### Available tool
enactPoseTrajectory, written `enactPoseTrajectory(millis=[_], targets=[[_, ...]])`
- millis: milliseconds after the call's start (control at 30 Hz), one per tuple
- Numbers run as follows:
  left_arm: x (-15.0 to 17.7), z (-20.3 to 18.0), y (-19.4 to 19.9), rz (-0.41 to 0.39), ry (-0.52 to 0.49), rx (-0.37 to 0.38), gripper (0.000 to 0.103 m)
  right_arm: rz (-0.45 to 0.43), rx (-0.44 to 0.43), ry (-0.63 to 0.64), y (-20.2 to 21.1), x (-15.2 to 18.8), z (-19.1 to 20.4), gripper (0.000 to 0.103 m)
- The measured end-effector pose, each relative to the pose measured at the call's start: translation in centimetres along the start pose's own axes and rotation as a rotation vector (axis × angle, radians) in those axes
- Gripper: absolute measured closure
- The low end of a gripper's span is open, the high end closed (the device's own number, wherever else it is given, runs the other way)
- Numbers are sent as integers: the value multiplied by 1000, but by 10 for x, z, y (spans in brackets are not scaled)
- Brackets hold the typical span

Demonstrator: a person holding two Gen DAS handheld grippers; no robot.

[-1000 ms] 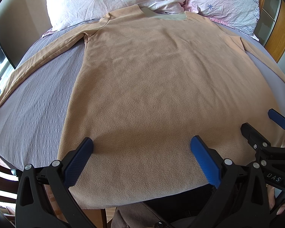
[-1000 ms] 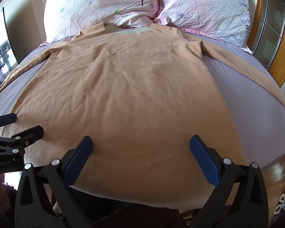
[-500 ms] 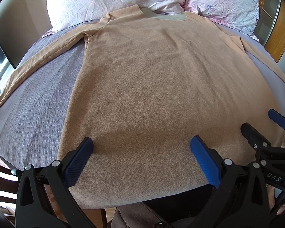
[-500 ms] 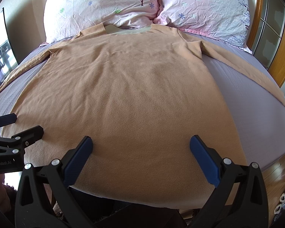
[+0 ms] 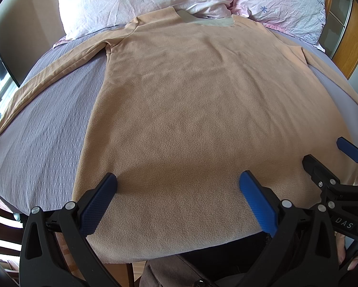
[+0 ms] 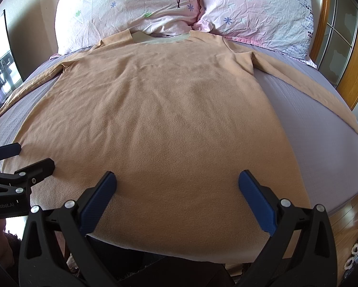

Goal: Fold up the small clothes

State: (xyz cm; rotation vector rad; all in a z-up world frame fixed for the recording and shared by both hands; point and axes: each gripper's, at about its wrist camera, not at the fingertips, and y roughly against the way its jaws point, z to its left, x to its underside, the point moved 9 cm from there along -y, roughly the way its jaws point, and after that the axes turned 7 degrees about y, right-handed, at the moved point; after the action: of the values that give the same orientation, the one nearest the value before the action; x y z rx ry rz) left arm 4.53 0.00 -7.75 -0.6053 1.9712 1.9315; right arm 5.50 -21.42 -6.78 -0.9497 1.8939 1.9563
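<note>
Evidently nothing had shifted: both the left gripper (image 5: pixel 177 197) and right gripper (image 6: pixel 177 197) hovered, jaws open, over the near hem of the flat shirt (image 5: pixel 203 110) on the bed (image 5: pixel 42 129), folding not begun.

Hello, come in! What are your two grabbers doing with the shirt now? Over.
Left gripper and right gripper: jaws open, holding nothing. Tan shirt flat on bed, sleeves spread, unfolded. Nothing lying on it.
</note>
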Motion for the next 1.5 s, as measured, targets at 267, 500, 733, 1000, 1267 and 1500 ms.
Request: enactPoseTrajectory(millis=[267, 500, 733, 1000, 1267, 1500], targets=[[0, 0, 0, -5, -1, 1, 1, -48, -36, 32, -2, -4, -2, 2], [0, 1, 1, -46, -21, 13, 1, -201, -39, -335, 17, -37, -140, 2], [-3, -2, 3, -96, -57, 50, 1, -169, 63, -1098, -4, 2, -381, 59], [-10, -3, 4, -192, -85, 119, 1, -183, 90, -1331, -28, 24, -455, 75], [-49, 49, 24, -333, 117, 231, 1, -317, 134, -1017, 3, -66, -420, 99], [-80, 143, 32, -386, 505, 464, 1, -436, -255, -376, 32, -253, -168, 99]])
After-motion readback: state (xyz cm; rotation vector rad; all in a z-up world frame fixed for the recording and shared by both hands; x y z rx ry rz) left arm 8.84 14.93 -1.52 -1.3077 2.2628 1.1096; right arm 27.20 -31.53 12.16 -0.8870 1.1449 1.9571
